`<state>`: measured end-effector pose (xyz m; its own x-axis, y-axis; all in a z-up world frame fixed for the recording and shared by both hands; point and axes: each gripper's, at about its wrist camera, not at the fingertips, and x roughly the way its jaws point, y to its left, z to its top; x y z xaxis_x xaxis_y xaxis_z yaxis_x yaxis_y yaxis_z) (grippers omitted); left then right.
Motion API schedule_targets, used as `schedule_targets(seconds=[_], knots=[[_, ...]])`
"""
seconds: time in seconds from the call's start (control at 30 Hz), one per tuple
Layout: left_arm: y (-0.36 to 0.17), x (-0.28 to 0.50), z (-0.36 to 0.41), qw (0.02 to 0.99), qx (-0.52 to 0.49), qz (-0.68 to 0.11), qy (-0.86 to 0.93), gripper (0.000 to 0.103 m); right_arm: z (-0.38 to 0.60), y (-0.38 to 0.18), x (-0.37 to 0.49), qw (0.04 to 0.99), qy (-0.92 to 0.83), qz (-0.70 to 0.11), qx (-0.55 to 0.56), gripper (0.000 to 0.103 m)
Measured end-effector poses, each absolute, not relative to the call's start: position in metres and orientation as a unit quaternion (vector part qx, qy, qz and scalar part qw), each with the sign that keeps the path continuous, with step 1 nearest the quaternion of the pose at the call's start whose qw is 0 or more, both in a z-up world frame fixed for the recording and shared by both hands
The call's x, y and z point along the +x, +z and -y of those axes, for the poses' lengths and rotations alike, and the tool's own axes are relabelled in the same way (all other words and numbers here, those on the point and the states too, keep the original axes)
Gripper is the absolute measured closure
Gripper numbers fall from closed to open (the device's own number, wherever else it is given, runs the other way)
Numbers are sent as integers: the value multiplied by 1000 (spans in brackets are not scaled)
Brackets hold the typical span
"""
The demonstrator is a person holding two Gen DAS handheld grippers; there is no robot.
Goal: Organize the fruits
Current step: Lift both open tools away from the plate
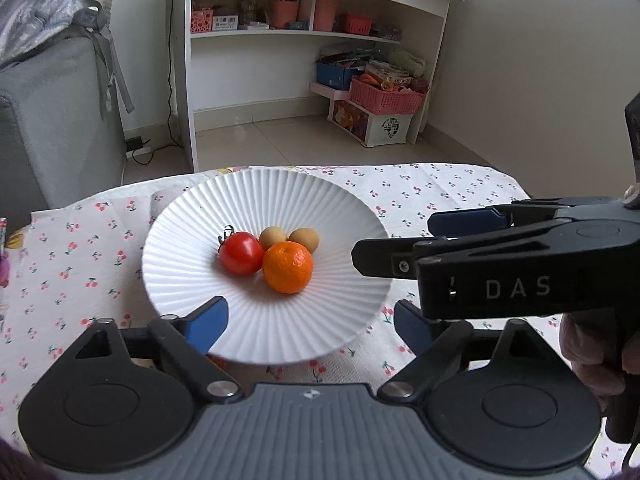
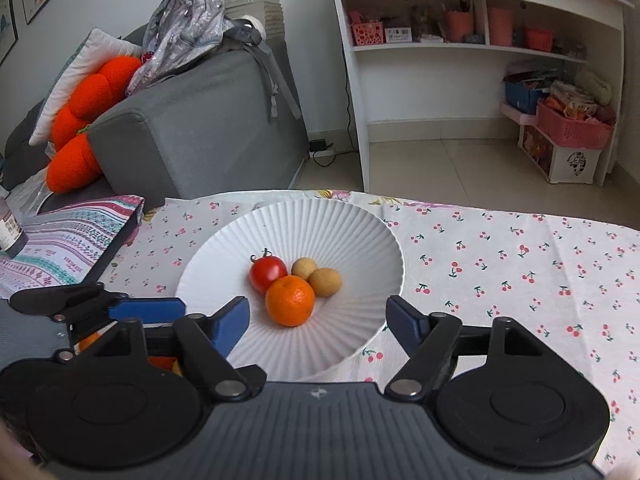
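Observation:
A white ribbed plate (image 1: pixel 280 336) (image 2: pixel 360 232) sits on the cherry-print tablecloth. In it lie a red tomato (image 1: pixel 241 253) (image 2: pixel 268 274), an orange mandarin (image 1: pixel 288 267) (image 2: pixel 290 301) and two small tan fruits (image 1: pixel 305 239) (image 2: pixel 325 282), all touching. My left gripper (image 1: pixel 310 324) is open and empty over the plate's near rim. My right gripper (image 2: pixel 318 322) is open and empty, just short of the mandarin. It shows from the side at the right of the left wrist view (image 1: pixel 400 252). An orange thing (image 2: pixel 90 340) shows partly behind the left gripper.
A patterned box (image 2: pixel 68 240) lies on the table's left with a bottle (image 2: pixel 10 228) on it. A grey sofa (image 2: pixel 192 120) with orange cushions stands beyond the table. A white shelf unit (image 1: pixel 312 40) with pink baskets stands behind.

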<state>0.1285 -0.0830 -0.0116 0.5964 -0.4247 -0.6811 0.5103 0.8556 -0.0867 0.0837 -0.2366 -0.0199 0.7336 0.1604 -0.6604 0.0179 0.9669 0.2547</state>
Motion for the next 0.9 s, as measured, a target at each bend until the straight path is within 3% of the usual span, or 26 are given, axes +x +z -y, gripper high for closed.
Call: schedule_targets(seconds=[0.3,0.9], knots=[[1,100,70,892,65,-365,-259,9,225,1,60,927,35,-355,117,8],[-9,49,23,891,51,-386,-234,9,198,-4,17,921,44,-370,115,5]])
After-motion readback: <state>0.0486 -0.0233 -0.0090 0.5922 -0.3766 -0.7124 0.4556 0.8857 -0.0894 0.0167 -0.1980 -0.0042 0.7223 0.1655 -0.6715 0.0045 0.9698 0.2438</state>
